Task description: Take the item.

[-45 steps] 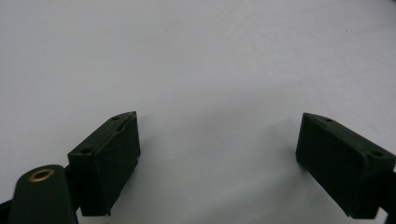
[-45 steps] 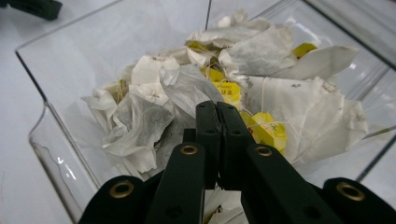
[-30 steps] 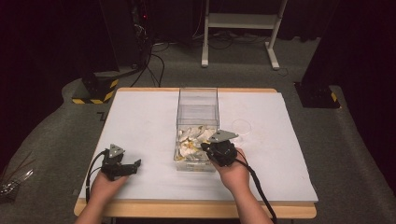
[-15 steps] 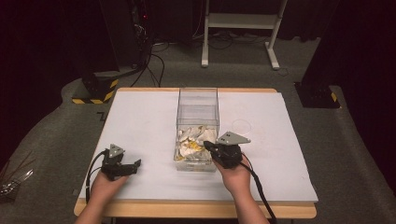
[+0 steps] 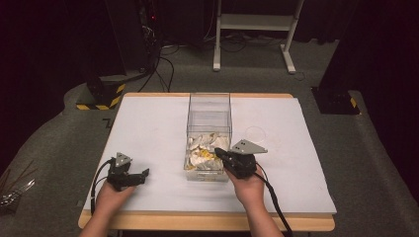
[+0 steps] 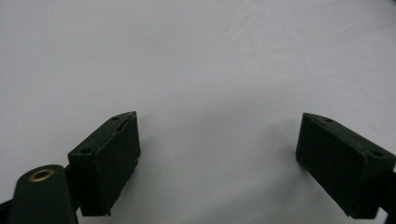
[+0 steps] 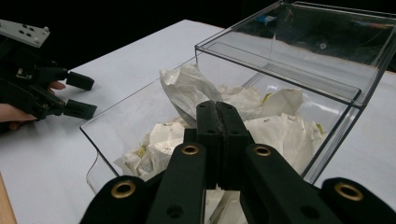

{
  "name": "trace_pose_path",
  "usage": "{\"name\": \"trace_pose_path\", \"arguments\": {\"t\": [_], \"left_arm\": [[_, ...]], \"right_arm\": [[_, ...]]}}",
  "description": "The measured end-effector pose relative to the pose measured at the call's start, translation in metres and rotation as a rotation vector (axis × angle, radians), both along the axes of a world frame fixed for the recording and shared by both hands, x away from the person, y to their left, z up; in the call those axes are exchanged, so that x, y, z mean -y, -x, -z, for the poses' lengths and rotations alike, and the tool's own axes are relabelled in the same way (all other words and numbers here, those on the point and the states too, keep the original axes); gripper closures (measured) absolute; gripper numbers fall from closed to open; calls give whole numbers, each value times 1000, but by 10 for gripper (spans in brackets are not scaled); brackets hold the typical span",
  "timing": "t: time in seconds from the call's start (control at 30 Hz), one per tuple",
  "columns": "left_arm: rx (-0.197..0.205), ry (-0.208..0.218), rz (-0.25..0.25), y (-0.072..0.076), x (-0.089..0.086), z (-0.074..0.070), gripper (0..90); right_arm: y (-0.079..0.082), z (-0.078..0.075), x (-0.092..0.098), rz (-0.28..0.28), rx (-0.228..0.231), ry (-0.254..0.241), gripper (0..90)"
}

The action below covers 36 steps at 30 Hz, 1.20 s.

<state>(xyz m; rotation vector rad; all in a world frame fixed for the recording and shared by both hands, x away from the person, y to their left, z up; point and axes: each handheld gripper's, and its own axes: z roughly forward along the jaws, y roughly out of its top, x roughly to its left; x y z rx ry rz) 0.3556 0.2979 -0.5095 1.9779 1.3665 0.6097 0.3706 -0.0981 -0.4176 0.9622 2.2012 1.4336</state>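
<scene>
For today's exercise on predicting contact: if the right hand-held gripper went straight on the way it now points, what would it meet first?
Most likely the crumpled white paper heaped in the clear box: the right hand-held gripper, jaws shut, points over the near rim at it. Depth is unclear.

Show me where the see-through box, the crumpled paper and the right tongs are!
see-through box (image 5: pixel 209 104), high view, on its far clear wall.
crumpled paper (image 7: pixel 280 126), right gripper view, on a white crumpled sheet inside the box.
right tongs (image 7: pixel 217 112), right gripper view, at the closed tips over the box.
</scene>
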Motion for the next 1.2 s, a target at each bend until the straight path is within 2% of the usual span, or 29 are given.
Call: {"name": "trace_pose_path", "arguments": {"t": [0.17, 0.6, 1.2], "left_arm": [[-2, 0, 1, 0, 0, 0, 138], [0, 1, 0, 0, 0, 0, 138], [-2, 0, 1, 0, 0, 0, 138]], "right_arm": [[0, -2, 0, -5, 13, -23, 896], [2, -5, 1, -1, 28, -34, 895], [6, -14, 6, 5, 62, -83, 895]]}}
